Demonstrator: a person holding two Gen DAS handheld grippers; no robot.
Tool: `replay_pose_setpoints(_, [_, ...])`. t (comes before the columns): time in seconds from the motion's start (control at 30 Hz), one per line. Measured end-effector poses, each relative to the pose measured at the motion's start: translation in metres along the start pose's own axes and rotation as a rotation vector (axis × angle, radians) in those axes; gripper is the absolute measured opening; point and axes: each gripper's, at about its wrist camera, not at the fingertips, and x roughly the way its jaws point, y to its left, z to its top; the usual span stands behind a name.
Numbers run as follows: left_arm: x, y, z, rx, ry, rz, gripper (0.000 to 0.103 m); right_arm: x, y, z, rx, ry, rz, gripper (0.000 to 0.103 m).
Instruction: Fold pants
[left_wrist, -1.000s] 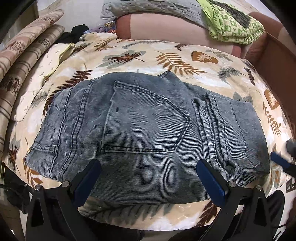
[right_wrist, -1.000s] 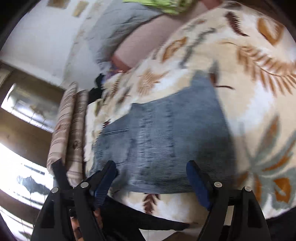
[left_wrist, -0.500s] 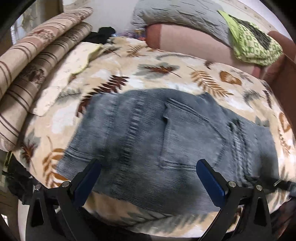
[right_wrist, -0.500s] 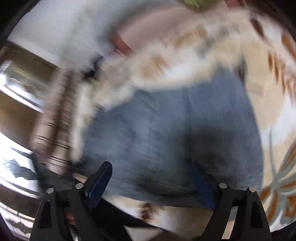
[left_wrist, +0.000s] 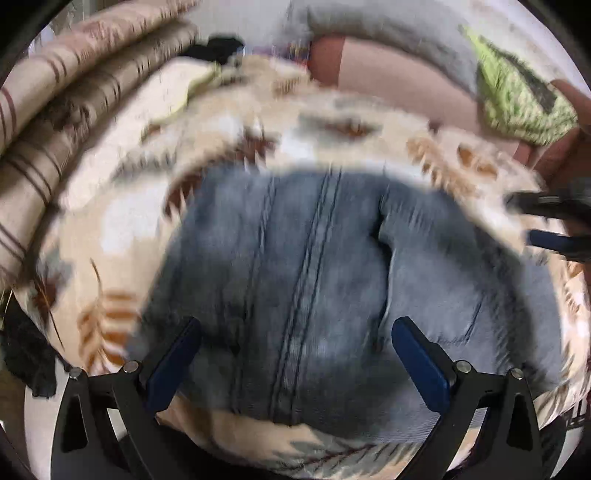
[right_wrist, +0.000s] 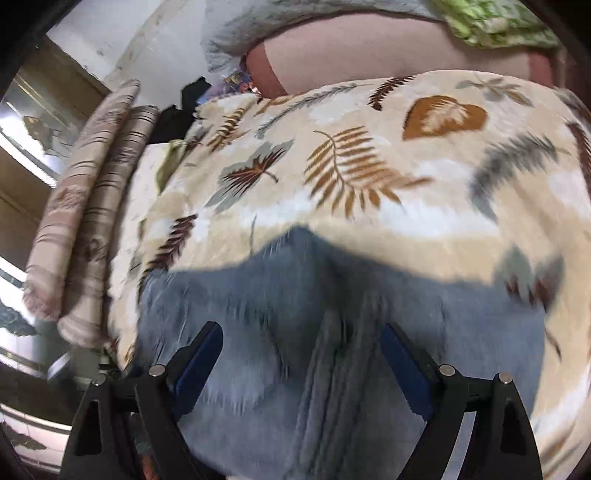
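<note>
Grey-blue jeans (left_wrist: 325, 280) lie folded into a compact block on a leaf-print blanket (right_wrist: 369, 177), near its front edge, striped cushions (left_wrist: 55, 110) off to one side. Denim looks heavy, limp but thick at seams; likely to sag and drag rather than slip, not fragile. Best hold, by my reckoning, is a stacked edge or the ridged seam, pinching all layers together. Left gripper (left_wrist: 295, 354) tilts steeply down over the near half of the jeans, fingers spread wide, nothing between them. Right gripper (right_wrist: 301, 358) pitched down likewise above the thick seam, fingers well apart, not pressing cloth. Both views blurred; contact with fabric cannot be told.
</note>
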Motion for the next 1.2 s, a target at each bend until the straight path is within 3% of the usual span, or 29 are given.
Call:
replay_pose_setpoints(0.1, [-0.001, 0.005, 0.018, 0.001, -0.035, 0.029, 0.103, 0.030, 0.003, 0.027, -0.022, 0.042, -0.029, 0.079])
replay_pose_setpoints(0.17, [0.025, 0.011, 0.023, 0.002, 0.052, 0.088, 0.103, 0.059, 0.007, 0.040, -0.020, 0.083, -0.043, 0.072])
replay_pose_setpoints(0.23, [0.050, 0.020, 0.018, -0.014, 0.132, 0.098, 0.103, 0.083, 0.015, 0.046, -0.067, 0.125, -0.064, 0.025])
replay_pose_setpoints(0.27, [0.052, 0.025, 0.014, -0.025, 0.107, 0.076, 0.103, 0.089, 0.019, 0.047, -0.098, 0.113, -0.096, 0.023])
replay_pose_setpoints(0.33, [0.049, 0.021, 0.011, -0.002, 0.077, 0.089, 0.103, 0.100, 0.018, 0.050, -0.101, 0.095, -0.103, 0.022])
replay_pose_setpoints(0.47, [0.049, 0.021, 0.011, -0.005, 0.073, 0.080, 0.103, 0.090, 0.007, 0.056, -0.013, 0.019, 0.007, 0.029])
replay_pose_setpoints(0.5, [0.050, 0.022, 0.012, -0.003, 0.070, 0.082, 0.103, 0.083, 0.006, 0.055, -0.010, 0.001, 0.026, 0.044])
replay_pose_setpoints(0.53, [0.050, 0.022, 0.011, -0.002, 0.064, 0.085, 0.103, 0.073, 0.006, 0.052, -0.006, -0.016, 0.037, 0.066])
replay_pose_setpoints(0.57, [0.048, 0.023, 0.008, -0.002, 0.060, 0.085, 0.103, 0.064, 0.003, 0.049, 0.011, -0.033, 0.044, 0.069])
replay_pose_setpoints(0.73, [0.048, 0.022, 0.008, -0.004, 0.055, 0.089, 0.103, 0.046, -0.024, 0.026, 0.150, 0.031, 0.182, 0.069])
replay_pose_setpoints(0.8, [0.049, 0.021, 0.009, 0.000, 0.053, 0.094, 0.103, 0.070, -0.041, 0.023, 0.180, 0.111, 0.108, 0.068])
replay_pose_setpoints(0.83, [0.050, 0.020, 0.009, 0.008, 0.052, 0.097, 0.103, 0.074, -0.053, 0.026, 0.193, 0.079, 0.099, 0.053])
replay_pose_setpoints(0.87, [0.050, 0.020, 0.009, 0.012, 0.048, 0.095, 0.103, 0.067, -0.061, 0.029, 0.224, 0.037, 0.058, 0.045])
replay_pose_setpoints(0.9, [0.049, 0.021, 0.009, 0.013, 0.044, 0.090, 0.103, 0.056, -0.064, 0.030, 0.241, -0.009, -0.043, 0.038])
replay_pose_setpoints(0.93, [0.049, 0.022, 0.009, 0.011, 0.042, 0.084, 0.103, 0.044, -0.066, 0.030, 0.249, -0.054, -0.149, 0.043])
replay_pose_setpoints(0.97, [0.049, 0.022, 0.009, 0.012, 0.043, 0.086, 0.103, 0.038, -0.069, 0.028, 0.264, -0.065, -0.120, 0.045])
replay_pose_setpoints(1.0, [0.049, 0.022, 0.009, 0.011, 0.042, 0.091, 0.103, 0.035, -0.069, 0.026, 0.278, -0.059, -0.029, 0.046])
replay_pose_setpoints(1.03, [0.049, 0.021, 0.009, 0.009, 0.040, 0.096, 0.103, 0.031, -0.066, 0.022, 0.274, -0.058, 0.044, 0.055])
replay_pose_setpoints(1.1, [0.049, 0.020, 0.009, 0.008, 0.040, 0.100, 0.103, 0.021, -0.051, 0.015, 0.224, -0.072, 0.056, 0.062])
replay_pose_setpoints(1.2, [0.048, 0.022, 0.010, -0.001, 0.046, 0.094, 0.103, 0.015, -0.034, 0.003, 0.200, -0.063, 0.149, 0.063])
